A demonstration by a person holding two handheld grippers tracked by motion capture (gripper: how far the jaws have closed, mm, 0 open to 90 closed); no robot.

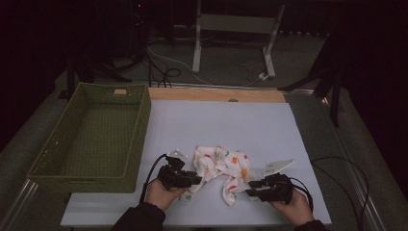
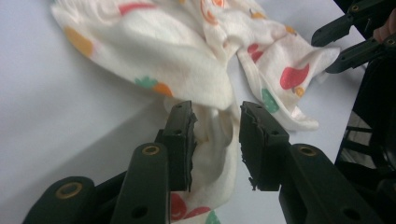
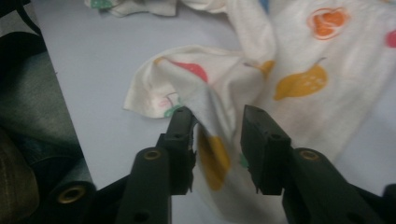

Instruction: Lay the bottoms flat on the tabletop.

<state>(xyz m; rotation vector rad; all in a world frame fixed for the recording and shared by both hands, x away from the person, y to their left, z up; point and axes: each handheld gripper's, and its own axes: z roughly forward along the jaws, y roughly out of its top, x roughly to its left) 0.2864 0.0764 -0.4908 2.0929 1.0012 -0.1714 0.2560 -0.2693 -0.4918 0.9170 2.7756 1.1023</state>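
A crumpled white cloth (image 1: 221, 166) printed with coloured fruit lies on the white table top (image 1: 216, 120) near its front edge. My left gripper (image 1: 197, 179) is at the cloth's left end, held by a hand. In the left gripper view its jaws (image 2: 215, 121) stand apart around a hanging fold of the cloth (image 2: 177, 60), with a gap on the right side. My right gripper (image 1: 251, 187) is at the cloth's lower right corner. Its jaws (image 3: 217, 121) also stand apart with a fold of the cloth (image 3: 280, 60) between them, not pinched.
An empty green woven basket (image 1: 139, 130) stands at the table's left side. A wooden strip (image 1: 216, 94) runs along the far edge. Cables trail from both grippers. The right gripper (image 2: 322, 53) appears at the top right of the left gripper view.
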